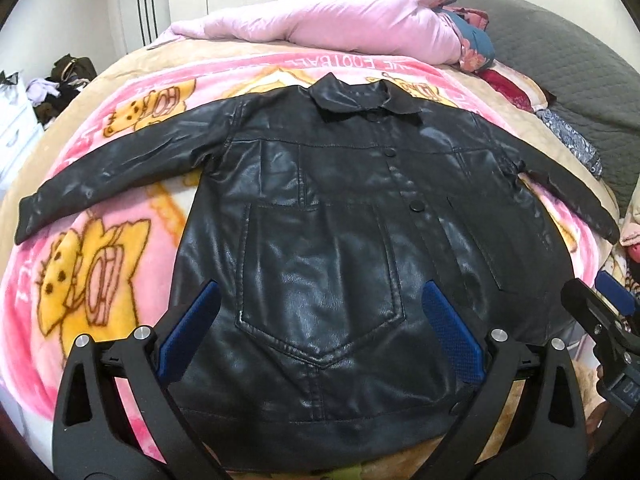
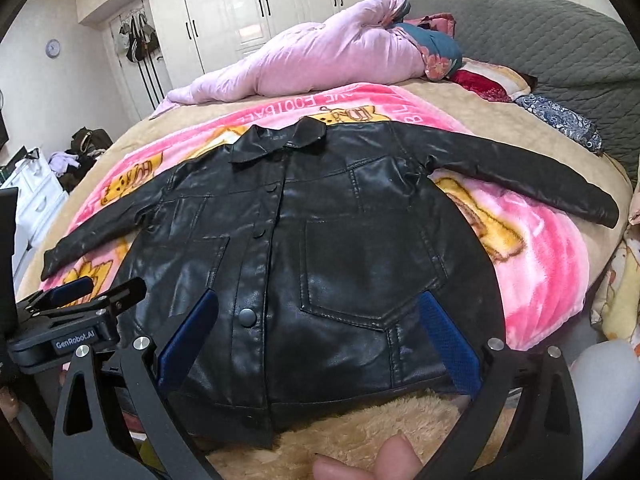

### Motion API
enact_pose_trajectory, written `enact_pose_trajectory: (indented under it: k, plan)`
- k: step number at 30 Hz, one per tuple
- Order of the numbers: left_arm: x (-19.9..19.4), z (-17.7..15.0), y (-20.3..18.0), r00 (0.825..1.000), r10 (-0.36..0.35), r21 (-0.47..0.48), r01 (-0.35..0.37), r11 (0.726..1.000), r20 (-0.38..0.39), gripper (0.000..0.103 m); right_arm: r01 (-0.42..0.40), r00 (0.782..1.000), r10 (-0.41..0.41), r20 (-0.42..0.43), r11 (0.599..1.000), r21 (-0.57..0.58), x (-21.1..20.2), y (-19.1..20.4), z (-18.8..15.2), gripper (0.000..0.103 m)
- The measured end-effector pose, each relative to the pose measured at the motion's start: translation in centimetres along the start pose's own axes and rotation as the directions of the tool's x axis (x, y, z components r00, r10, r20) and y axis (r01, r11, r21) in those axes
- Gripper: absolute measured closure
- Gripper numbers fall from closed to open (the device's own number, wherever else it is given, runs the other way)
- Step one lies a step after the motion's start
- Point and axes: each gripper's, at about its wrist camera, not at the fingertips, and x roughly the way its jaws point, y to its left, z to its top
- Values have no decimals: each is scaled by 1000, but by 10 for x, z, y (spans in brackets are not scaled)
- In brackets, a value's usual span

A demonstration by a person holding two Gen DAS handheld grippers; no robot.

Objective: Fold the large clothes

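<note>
A black leather jacket [image 1: 320, 208] lies flat on the bed, front up, buttoned, collar far, both sleeves spread out to the sides. It also shows in the right wrist view [image 2: 320, 240]. My left gripper [image 1: 320, 304] is open, held above the jacket's lower left half near the hem, holding nothing. My right gripper [image 2: 318, 312] is open above the lower right half near the hem, also empty. The right gripper shows at the right edge of the left wrist view [image 1: 600, 312]; the left gripper shows at the left edge of the right wrist view [image 2: 80, 300].
The jacket rests on a pink cartoon blanket [image 1: 104, 264] over a beige bed cover [image 2: 380, 432]. A pink quilt [image 1: 340, 20] and pillows lie at the far end. A grey headboard [image 1: 560, 60] is at right. White wardrobes [image 2: 240, 12] and a drawer unit [image 2: 32, 196] stand beyond.
</note>
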Motion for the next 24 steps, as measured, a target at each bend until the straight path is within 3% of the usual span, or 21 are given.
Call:
enact_pose_trajectory:
  k: [24]
  plan:
    - [-6, 0, 1, 1000, 17, 7, -17, 1000, 9, 9, 7, 1000, -7, 19, 1000, -12, -8, 3, -1, 4]
